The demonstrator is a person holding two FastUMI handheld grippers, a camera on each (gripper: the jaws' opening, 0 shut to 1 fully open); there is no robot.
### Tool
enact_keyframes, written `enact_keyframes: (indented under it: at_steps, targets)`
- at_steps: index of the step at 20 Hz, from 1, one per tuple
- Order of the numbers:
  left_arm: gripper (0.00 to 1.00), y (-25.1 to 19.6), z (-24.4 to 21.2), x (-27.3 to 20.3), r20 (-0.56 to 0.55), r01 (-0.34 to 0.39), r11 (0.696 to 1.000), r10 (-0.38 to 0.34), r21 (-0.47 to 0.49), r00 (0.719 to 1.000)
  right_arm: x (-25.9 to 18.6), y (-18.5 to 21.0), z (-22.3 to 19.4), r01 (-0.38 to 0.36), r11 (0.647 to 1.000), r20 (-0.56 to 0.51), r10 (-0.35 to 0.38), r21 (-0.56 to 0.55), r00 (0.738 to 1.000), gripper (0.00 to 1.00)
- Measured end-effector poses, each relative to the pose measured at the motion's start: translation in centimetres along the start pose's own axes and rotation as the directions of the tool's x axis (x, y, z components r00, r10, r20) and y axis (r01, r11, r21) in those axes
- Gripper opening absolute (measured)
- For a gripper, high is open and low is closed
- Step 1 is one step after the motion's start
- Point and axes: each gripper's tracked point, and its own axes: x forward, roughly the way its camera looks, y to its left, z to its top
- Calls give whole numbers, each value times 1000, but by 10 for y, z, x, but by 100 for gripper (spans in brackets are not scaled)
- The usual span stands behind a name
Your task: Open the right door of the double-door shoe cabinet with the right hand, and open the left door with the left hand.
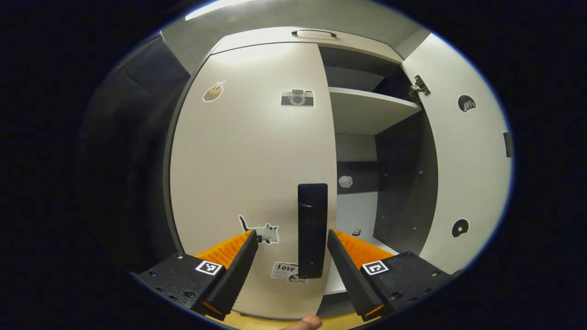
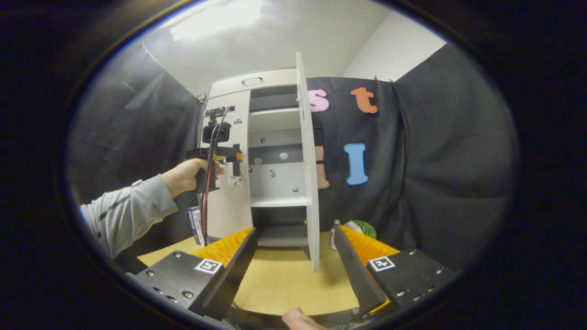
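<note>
The white shoe cabinet (image 2: 257,91) stands on a wooden tabletop. In the left gripper view its left door (image 1: 247,160) is closed and close in front of me. The door's black vertical handle (image 1: 312,229) stands between the fingers of my left gripper (image 1: 292,236), which is open and not pressing on it. The right door (image 1: 463,151) is swung wide, showing the shelves (image 1: 367,107). In the right gripper view that door (image 2: 306,160) stands edge-on, and my right gripper (image 2: 293,247) is open, well back from it. A hand holds the left gripper (image 2: 237,160) at the left door (image 2: 229,201).
The wooden tabletop (image 2: 284,284) stretches in front of the cabinet. A green striped ball (image 2: 362,228) and a small bottle (image 2: 335,233) sit right of the open door. A blue box (image 2: 195,224) leans left of the cabinet. A grey sleeve (image 2: 128,206) reaches in from the left.
</note>
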Motion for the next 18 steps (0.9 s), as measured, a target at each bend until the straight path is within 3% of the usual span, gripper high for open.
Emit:
enact_keyframes:
  at_steps: [4,6,9,10,11,14,18]
  targets:
    - [79,-9,-3,17,-20,54,999,-54,-6,998,-4,-8,-2,30,999,0,-30,21,1000,100]
    - [63,-12,-6,22,-41,57,998,-58,-35,997,-5,-7,-1,31,999,2,-31,22,1000,100]
    - [54,-18,-4,20,-48,52,998,-50,31,998,-8,-6,1,36,999,5,-36,27,999,100]
    - [48,-20,-5,21,-50,40,998,-38,38,998,-11,-4,0,41,999,3,-42,30,999,100]
    - [34,-20,-7,22,-63,29,999,-27,33,998,-13,-4,-1,46,998,-4,-46,32,999,100]
    - [30,-18,-9,20,-80,20,1000,-21,-17,997,-19,-4,1,59,998,-10,-59,29,998,100]
    - [24,-17,-11,10,-97,23,1000,-23,4,995,-23,-2,11,81,996,-2,-81,20,997,100]
